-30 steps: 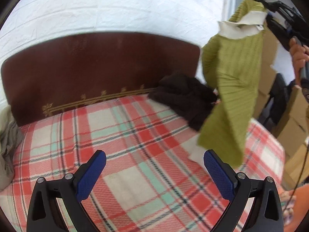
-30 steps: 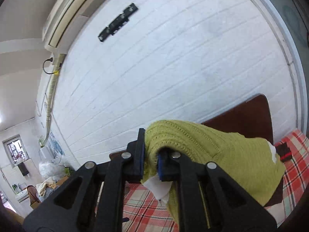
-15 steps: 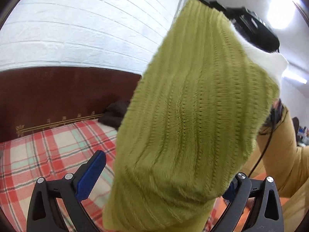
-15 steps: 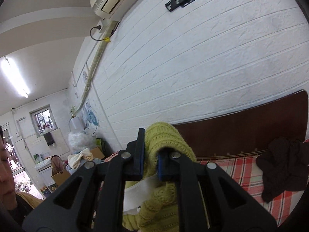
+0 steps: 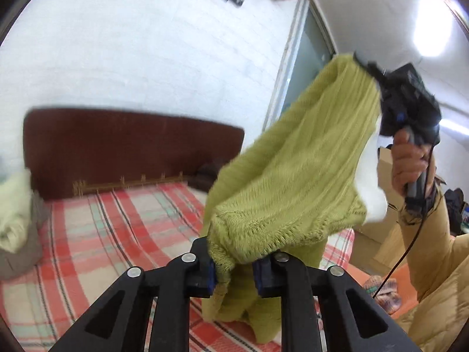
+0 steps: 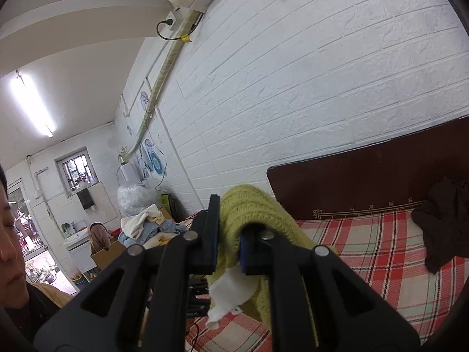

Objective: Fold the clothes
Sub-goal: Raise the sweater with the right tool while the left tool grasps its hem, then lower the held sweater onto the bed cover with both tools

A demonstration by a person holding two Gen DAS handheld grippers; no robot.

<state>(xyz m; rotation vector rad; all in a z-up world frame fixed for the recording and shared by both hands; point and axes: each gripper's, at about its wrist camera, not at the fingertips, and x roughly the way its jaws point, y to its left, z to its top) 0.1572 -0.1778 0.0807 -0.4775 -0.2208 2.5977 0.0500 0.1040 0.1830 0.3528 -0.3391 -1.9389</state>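
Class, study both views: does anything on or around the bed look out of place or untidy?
Yes: a dark garment lies crumpled against the headboard on the plaid bed, unfolded, while the green sweater is held up.

Green sweater: chunky ribbed knit, soft, matt, slightly fuzzy; openwork pattern near its hem.
White lining: smooth thin cloth with a small sewn label, showing from inside the sweater.
Left gripper: matt black plastic arms, shiny metal rivets, blue rubbery pads.
Right gripper: the same matt black plastic, silver rivets, blue pads.
Bedspread: woven plaid cloth, red, cream and mint, matt.
Headboard: dark brown, smooth, low sheen, with gold ornamental trim.
Wall: white embossed brick-pattern panels, matt and bumpy.
Dark garment: matt, soft brown-black cloth.
Sleeve: mustard, quilted, matt fabric.
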